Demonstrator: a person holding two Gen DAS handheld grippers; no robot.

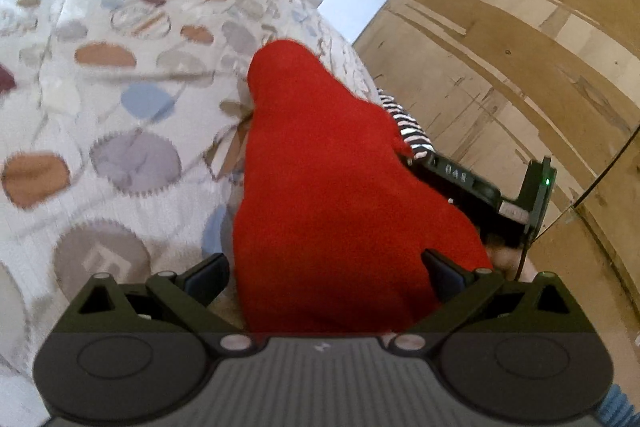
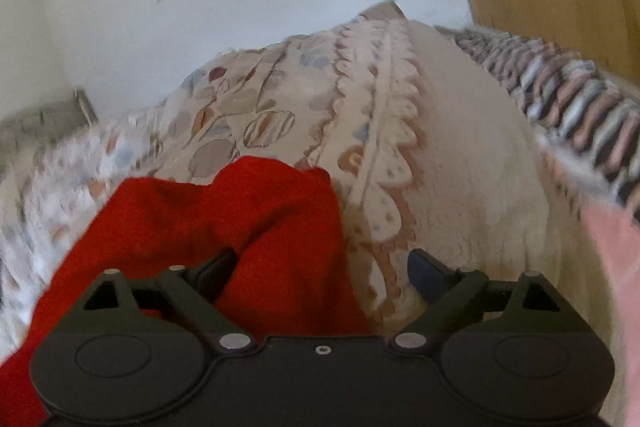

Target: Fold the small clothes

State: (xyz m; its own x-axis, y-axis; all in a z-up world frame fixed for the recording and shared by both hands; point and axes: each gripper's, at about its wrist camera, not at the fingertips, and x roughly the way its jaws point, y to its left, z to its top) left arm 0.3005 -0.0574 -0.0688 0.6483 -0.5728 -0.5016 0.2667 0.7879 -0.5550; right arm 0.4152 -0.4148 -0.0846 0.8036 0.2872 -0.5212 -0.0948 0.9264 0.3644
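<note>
One red fleece garment lies bunched on the patterned quilted bedspread, not yet folded flat. The left gripper and the right gripper both stand wide open, gripping nothing; the cloth lies toward 12 o'clock between the left jaws.

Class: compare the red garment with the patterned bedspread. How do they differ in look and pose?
The red garment is one plain colour; the bedspread is pale, printed with coloured ovals. The garment lies bunched on top; the bedspread is spread beneath it. Both are soft fabric.
</note>
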